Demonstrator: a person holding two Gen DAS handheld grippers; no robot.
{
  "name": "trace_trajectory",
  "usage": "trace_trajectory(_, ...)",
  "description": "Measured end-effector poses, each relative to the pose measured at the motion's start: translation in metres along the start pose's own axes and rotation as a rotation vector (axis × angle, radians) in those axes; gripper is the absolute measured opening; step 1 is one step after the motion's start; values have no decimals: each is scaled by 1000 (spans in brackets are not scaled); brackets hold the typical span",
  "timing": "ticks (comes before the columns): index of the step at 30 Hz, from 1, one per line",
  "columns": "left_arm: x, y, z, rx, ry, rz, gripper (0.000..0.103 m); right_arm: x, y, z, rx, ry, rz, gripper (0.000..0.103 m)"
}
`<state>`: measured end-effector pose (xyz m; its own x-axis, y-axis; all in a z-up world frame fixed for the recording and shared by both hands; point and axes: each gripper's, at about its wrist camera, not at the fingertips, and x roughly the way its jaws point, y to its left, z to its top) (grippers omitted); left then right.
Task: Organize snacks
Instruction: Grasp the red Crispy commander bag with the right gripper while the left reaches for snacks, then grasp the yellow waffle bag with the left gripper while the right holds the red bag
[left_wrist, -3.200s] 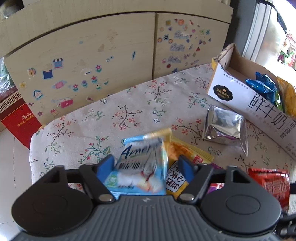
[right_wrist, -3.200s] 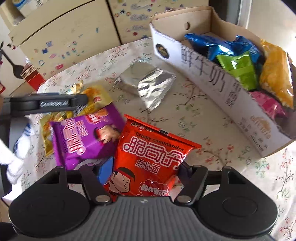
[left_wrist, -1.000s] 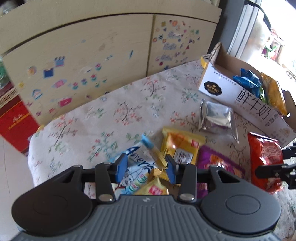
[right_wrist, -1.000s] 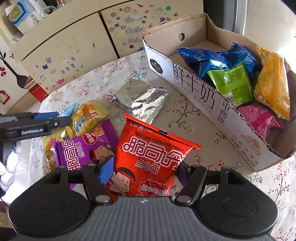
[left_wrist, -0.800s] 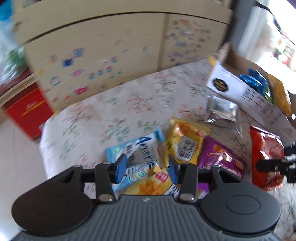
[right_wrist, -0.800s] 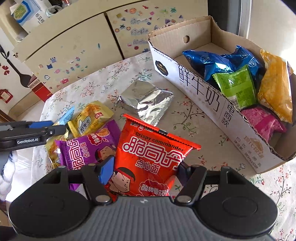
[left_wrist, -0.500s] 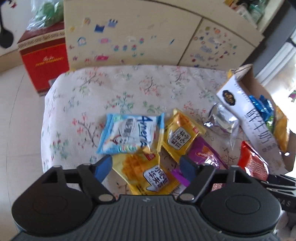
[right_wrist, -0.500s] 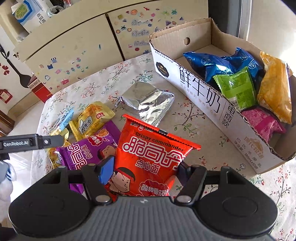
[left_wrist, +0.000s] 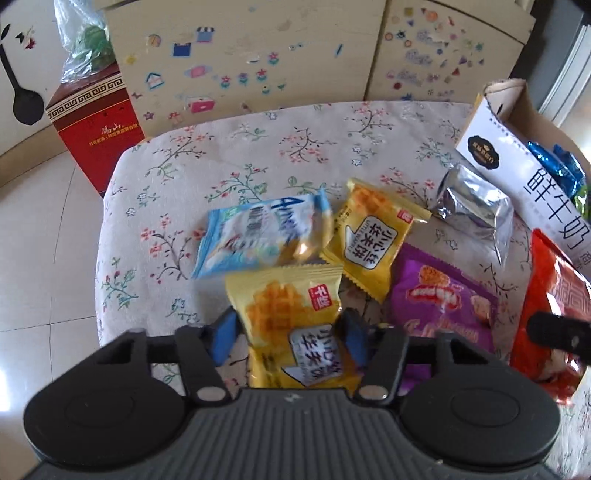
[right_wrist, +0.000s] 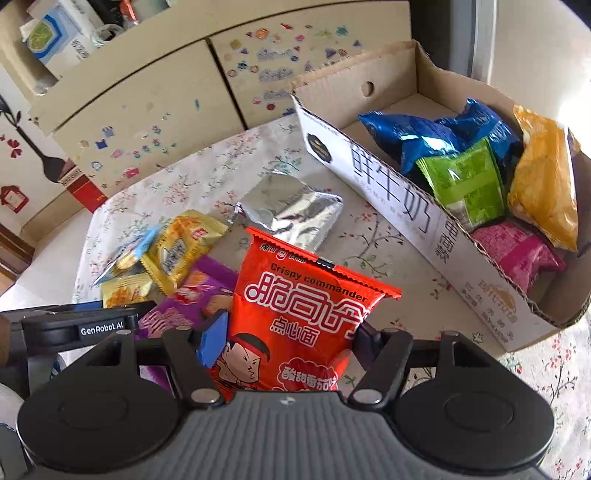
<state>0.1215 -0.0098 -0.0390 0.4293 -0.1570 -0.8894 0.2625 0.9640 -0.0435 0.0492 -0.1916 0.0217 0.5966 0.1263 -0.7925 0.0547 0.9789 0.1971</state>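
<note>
My left gripper (left_wrist: 288, 338) stands around a yellow waffle packet (left_wrist: 291, 317), its jaws close against the packet's sides. A blue Amer packet (left_wrist: 255, 236), a second yellow packet (left_wrist: 373, 236), a purple packet (left_wrist: 439, 299) and a silver pouch (left_wrist: 476, 206) lie on the floral table. My right gripper (right_wrist: 286, 334) is shut on a red Crispy commander packet (right_wrist: 303, 314), held up left of the cardboard box (right_wrist: 402, 206), which holds several snack bags.
A sticker-covered cabinet (left_wrist: 258, 59) stands behind the table. A red carton (left_wrist: 96, 122) sits on the floor at the left. The table edge (left_wrist: 107, 229) drops to tiled floor. The left gripper's body (right_wrist: 74, 325) shows at the lower left of the right wrist view.
My left gripper let go of the blue packet, drew back, then came down around the near yellow packet. The right gripper kept holding the red packet and barely moved.
</note>
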Motion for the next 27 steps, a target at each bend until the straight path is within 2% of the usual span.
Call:
trace_trajectory(4, -7, 10, -3, -22, -10, -23, 50, -3, 6, 0, -44, -21, -12, 74)
trace_trajectory(7, -13, 11, -3, -17, -36, -13, 49, -4, 9, 0, -71, -33, -22, 74)
trace_trajectory(13, -37, 5, -3, 44, -121, 23, 49, -9, 10, 4, -97, -53, -15, 74)
trace_trajectory(18, -54, -4, -1, 67, -178, 4, 49, -16, 10, 8, -134, -66, 5, 74)
trace_trajectory(22, -66, -19, 4, 125, -243, 11, 49, -21, 11, 12, -185, -87, -10, 74)
trace_trajectory(27, -75, -31, 8, 149, -295, 2, 49, -27, 9, 18, -209, -113, -21, 74)
